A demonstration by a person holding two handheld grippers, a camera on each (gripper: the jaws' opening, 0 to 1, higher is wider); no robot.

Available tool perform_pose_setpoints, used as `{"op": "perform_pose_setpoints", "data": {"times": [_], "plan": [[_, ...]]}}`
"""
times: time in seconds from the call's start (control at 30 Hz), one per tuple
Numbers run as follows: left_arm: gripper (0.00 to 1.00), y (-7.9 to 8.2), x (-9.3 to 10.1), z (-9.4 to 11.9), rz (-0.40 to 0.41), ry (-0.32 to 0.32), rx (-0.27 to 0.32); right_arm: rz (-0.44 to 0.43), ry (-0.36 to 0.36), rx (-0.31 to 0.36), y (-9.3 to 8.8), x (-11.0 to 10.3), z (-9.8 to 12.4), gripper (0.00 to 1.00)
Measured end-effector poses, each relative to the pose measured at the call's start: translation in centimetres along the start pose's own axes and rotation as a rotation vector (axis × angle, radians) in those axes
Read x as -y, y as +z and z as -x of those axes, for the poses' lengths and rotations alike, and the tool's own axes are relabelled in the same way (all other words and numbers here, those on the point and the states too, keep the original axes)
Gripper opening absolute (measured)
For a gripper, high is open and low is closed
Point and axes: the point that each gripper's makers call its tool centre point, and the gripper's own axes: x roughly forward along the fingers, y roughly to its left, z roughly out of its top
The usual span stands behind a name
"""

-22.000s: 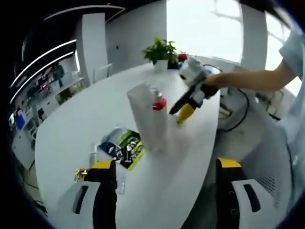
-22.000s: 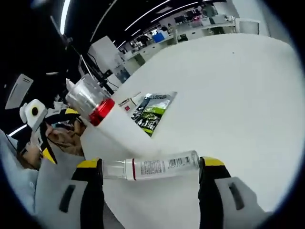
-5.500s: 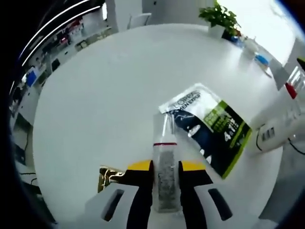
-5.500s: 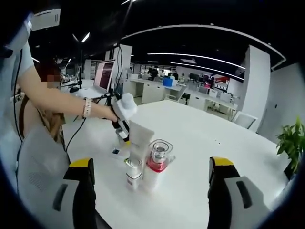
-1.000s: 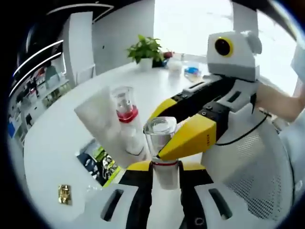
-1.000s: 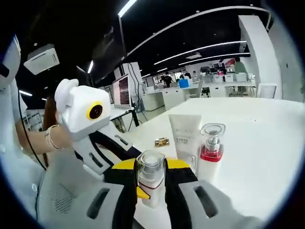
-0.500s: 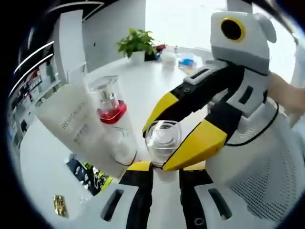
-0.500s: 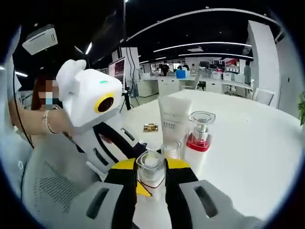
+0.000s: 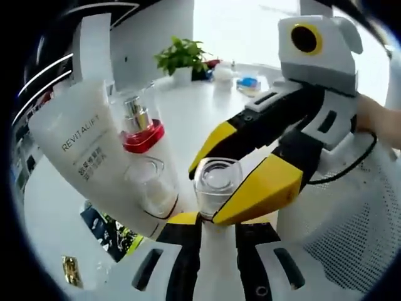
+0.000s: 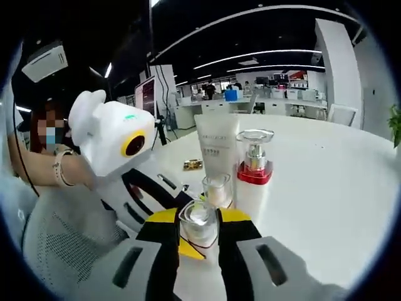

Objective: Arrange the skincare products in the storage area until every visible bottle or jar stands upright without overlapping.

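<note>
A clear bottle with a clear cap (image 9: 216, 185) stands between my left gripper's (image 9: 217, 221) jaws, which are shut on its body. My right gripper (image 9: 229, 177) reaches in from the right, and its yellow-tipped jaws are shut on the same bottle near the cap. In the right gripper view that bottle (image 10: 199, 219) sits in my right gripper (image 10: 199, 227), with the left gripper's white housing (image 10: 113, 141) at the left. Close behind stand a white tube (image 9: 81, 150) (image 10: 216, 147), a red-collared pump bottle (image 9: 141, 135) (image 10: 254, 166) and a small clear jar (image 9: 150, 182) (image 10: 216, 188). The held bottle's base is hidden.
A dark and green sachet (image 9: 109, 229) lies flat on the white table (image 10: 326, 182) beside the tube. A small gold item (image 9: 70, 269) (image 10: 192, 164) lies further out. A potted plant (image 9: 182, 56) stands at the far edge. A person's arm (image 10: 56, 166) holds the left gripper.
Both grippers stay shut on the clear bottle. The left gripper view has come closer to the tube and pump bottle, which look larger; the small jar is plainer behind the held bottle.
</note>
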Motion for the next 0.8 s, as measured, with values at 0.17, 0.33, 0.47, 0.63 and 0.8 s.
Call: {"op": "perform_pose_setpoints", "data": {"times": [0.17,0.33,0.47,0.63,0.8], "plan": [[0.20,0.1,-0.2,0.1,-0.008,0.007,0.008,0.038,-0.004,-0.019,0.0,0.0,0.1,0.24],[0.22,-0.5,-0.6,0.9,-0.010,0.022,-0.020,0.116,0.014,-0.071,-0.2,-0.2,0.9,0.30],[0.22,-1.5,-0.4,1.2,0.012,0.014,-0.066,0.127,0.036,-0.148,-2.1,-0.4,0.9,0.31],[0.18,-2.0,-0.1,1.6,0.021,0.010,-0.095,0.142,0.042,-0.199,-3.3,-0.2,0.7,0.28],[0.15,-1.8,0.8,1.8,0.013,-0.012,-0.093,0.091,0.061,-0.214,-3.8,0.3,0.4,0.23]]}}
